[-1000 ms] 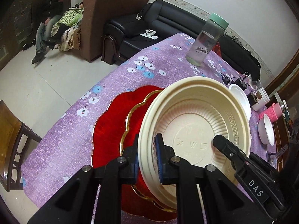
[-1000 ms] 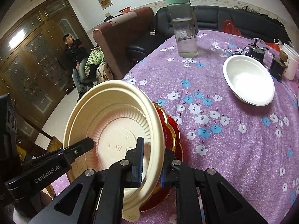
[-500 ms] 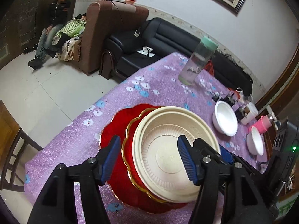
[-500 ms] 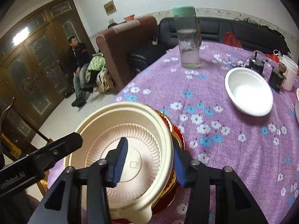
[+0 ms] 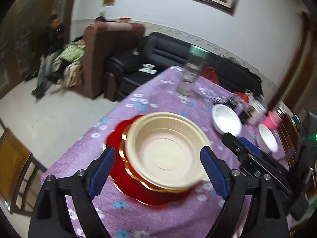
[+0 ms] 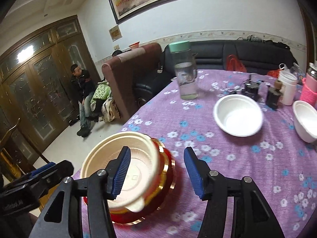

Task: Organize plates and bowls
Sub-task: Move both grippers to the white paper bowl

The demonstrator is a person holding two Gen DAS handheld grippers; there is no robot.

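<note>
Purple floral tablecloth (image 6: 237, 158) fronts black sofa (image 6: 247, 53).

The ribbed bowl (image 5: 165, 151) sits on top of the gold-rimmed plate (image 5: 126, 154), which lies on the scalloped plate (image 5: 116, 138), all stacked near the edge of the table (image 6: 257, 178) on the side of the armchair (image 6: 128, 75). Further in on the table, a small bowl (image 6: 237, 115) stands apart from the stack, and a second small bowl (image 6: 305, 123) stands beside it toward the right edge. Behind the first small bowl stands the water bottle (image 6: 185, 73), near the far edge. Two small dark containers (image 6: 252, 89), a cup (image 6: 287, 88) and a knitted cup sleeve (image 6: 309, 92) stand in a row behind the bowls. The sofa (image 6: 247, 53) is behind the table.
</note>
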